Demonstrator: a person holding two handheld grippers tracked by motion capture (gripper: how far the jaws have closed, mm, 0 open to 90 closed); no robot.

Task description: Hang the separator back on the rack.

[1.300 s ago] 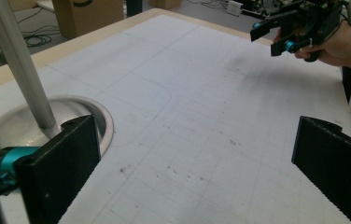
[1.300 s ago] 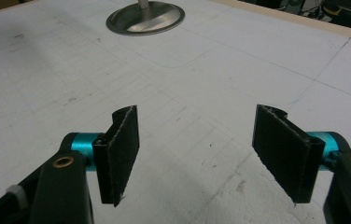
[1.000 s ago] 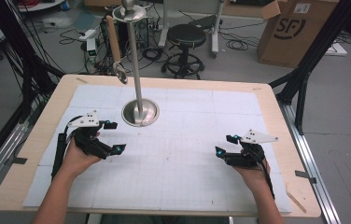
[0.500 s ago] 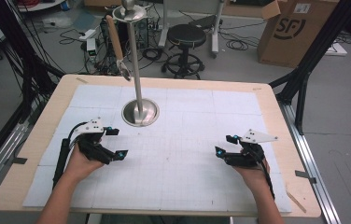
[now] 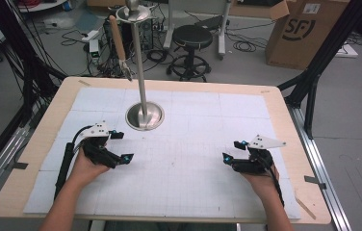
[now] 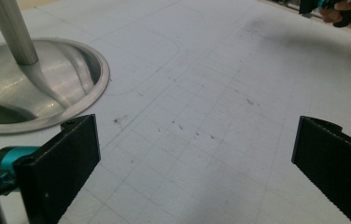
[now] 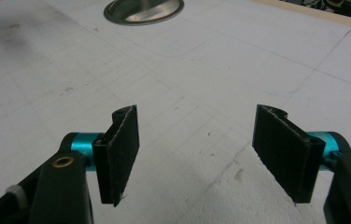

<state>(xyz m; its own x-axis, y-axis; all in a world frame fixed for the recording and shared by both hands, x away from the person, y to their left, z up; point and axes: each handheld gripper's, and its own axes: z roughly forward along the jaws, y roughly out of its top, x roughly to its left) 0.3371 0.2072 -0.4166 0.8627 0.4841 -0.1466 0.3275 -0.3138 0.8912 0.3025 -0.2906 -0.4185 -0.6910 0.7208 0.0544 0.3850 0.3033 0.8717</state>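
On the bench (image 5: 34,159), covered by a white gridded mat (image 5: 188,159), stands a metal stand (image 5: 144,115): a round base with an upright pole. The left hand-held gripper (image 5: 121,147) rests on the mat just in front of and to the left of that base, jaws wide apart with nothing between them; in the left gripper view the base (image 6: 38,88) lies close ahead of its left jaw. The right hand-held gripper (image 5: 233,150) sits on the mat well apart from the stand, on the right side, jaws also wide and empty. In the right gripper view its 2 padded jaws frame bare mat, the base (image 7: 143,10) far ahead.
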